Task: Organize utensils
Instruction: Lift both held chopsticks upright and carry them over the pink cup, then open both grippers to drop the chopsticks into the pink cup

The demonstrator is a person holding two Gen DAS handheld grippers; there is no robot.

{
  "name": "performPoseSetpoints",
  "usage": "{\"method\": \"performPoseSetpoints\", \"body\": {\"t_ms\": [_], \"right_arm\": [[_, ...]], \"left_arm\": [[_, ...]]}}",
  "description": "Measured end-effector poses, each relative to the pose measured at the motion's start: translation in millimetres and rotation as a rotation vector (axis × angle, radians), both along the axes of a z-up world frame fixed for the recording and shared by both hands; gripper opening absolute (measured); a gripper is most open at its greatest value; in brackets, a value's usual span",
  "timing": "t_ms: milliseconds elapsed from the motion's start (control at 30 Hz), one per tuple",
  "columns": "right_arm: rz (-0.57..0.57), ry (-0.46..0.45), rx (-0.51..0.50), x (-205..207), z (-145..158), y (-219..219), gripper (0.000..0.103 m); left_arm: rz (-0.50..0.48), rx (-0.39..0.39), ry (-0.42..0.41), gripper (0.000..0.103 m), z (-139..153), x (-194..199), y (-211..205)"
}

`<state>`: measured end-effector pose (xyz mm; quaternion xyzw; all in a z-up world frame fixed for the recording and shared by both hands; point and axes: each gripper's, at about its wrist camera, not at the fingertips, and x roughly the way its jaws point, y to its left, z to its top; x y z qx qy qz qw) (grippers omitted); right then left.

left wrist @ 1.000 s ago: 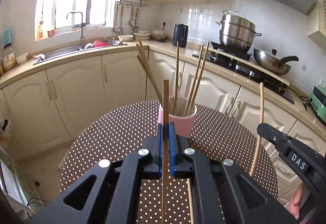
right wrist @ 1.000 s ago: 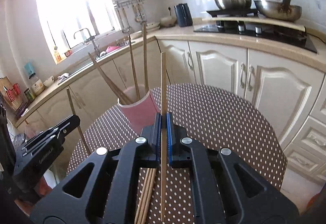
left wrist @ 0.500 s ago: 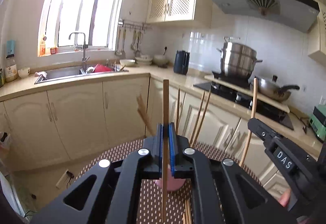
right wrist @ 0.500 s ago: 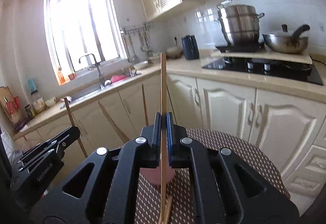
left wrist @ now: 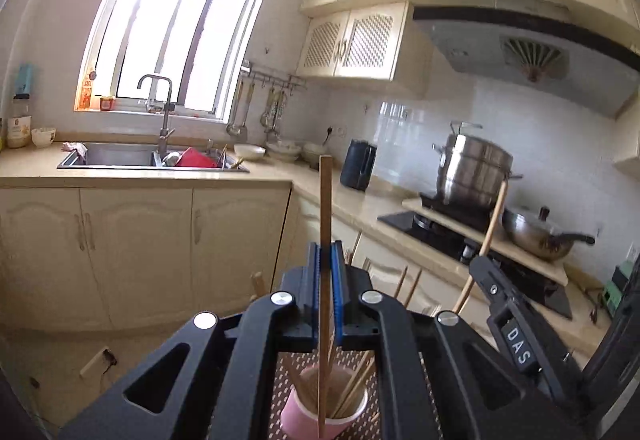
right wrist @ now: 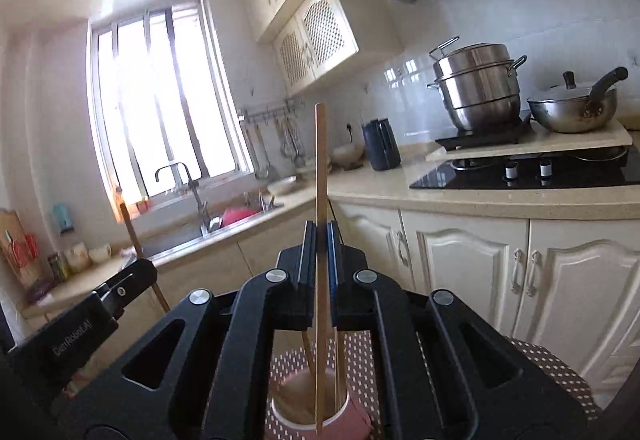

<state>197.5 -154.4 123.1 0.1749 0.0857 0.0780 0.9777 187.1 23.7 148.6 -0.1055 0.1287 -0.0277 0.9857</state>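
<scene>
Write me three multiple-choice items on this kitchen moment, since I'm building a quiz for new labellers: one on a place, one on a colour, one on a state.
1. Where is the cup?
A. in the sink
B. on the dotted table
C. on the stove

2. What colour is the cup?
A. pink
B. green
C. blue

3. What is the left gripper doing?
A. standing open and empty
B. clamping a spoon
C. clamping a chopstick

Answers: 1 B, dotted cloth shows under it; 2 A, its wall is pink; 3 C, the blue pads close on an upright wooden stick.

Pink cup (left wrist: 324, 414) on brown white-dotted tablecloth (right wrist: 552, 372); tan wooden chopstick (left wrist: 325, 224) above cup; cream cabinets (left wrist: 140, 248) behind.
</scene>
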Motion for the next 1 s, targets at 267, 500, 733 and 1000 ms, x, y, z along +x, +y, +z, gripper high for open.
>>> {"method": "performPoseSetpoints", "body": {"t_ms": [267,500,733,1000], "right_arm": [[0.003,-0.015,0.025,25,-22,-4,0.006],[0.046,0.069,-0.014,35,-45,6,0.006],[0.132,0.153,-0.081,32,-59,18,0.006],[0.112,0.22,-0.133,14,-72,12,0.064]], "left_arm": [[0.045,0.03,-0.049,0.006,-13,23,-10],[0.036,0.048,0.049,0.006,-44,40,-10],[0.031,0.093,0.102,0.007,-65,31,-6],[0.027,0.136,0.138,0.04,-84,7,3]]}}
